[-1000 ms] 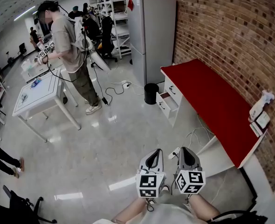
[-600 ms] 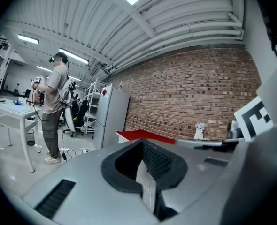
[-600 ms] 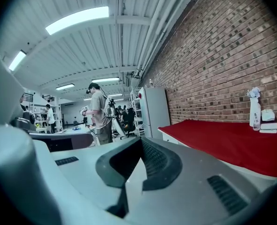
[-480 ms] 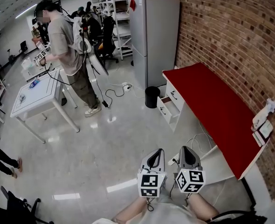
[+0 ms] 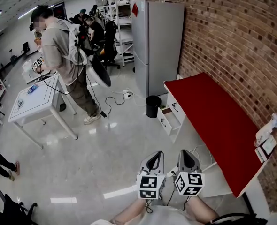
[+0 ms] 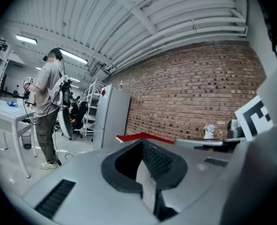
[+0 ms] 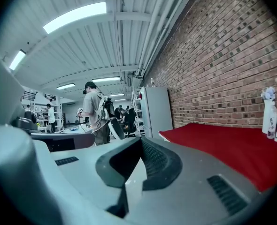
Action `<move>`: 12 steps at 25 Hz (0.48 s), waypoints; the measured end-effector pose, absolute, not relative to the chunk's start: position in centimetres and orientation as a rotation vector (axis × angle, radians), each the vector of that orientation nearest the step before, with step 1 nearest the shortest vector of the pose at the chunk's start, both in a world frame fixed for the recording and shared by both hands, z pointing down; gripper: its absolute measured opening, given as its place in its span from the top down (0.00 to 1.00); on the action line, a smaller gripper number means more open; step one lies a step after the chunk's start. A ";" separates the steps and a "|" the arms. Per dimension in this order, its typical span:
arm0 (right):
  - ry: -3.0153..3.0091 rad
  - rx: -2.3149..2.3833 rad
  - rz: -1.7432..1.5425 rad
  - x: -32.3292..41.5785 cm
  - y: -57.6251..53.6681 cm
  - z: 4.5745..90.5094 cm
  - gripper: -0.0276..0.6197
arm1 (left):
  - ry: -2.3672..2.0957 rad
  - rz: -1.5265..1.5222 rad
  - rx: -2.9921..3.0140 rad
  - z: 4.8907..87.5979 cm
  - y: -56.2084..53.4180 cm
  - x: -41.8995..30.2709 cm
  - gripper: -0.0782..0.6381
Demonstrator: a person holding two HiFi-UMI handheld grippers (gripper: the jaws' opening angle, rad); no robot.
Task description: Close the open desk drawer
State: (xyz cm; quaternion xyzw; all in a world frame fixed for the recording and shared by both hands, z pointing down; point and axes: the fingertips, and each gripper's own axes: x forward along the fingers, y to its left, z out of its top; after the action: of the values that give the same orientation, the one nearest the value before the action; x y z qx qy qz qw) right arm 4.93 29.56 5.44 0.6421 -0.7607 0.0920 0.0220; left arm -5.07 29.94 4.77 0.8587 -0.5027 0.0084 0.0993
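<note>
- Step in hand: approach. I hold my left claw and right claw low in front of me, well apart from the red table.
- Both claws have their jaws pressed together and grip nothing.
- The drawer stands pulled out of the white unit at the table's far end, near a black bin.
- Next move, as I judge it: walk up to the table, set one closed claw against the drawer front, and push straight in until it sits flush.

Head camera moved forward; desk drawer, fridge nearer.
</note>
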 end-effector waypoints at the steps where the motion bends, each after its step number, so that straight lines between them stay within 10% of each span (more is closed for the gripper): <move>1: -2.356 1.983 0.288 5.1 28.9 5.6 0.96 | -1.486 0.026 2.536 4.9 29.3 -4.9 0.88; 12: -2.349 1.942 0.302 7.4 22.0 6.2 0.96 | -1.498 0.061 2.502 6.0 22.8 -2.6 0.88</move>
State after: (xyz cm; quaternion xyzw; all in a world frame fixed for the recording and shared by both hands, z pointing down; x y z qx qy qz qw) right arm 7.36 22.00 6.16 0.6336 -0.7663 0.0984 0.0396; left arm -2.63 22.79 6.03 0.8523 -0.5105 0.0208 0.1123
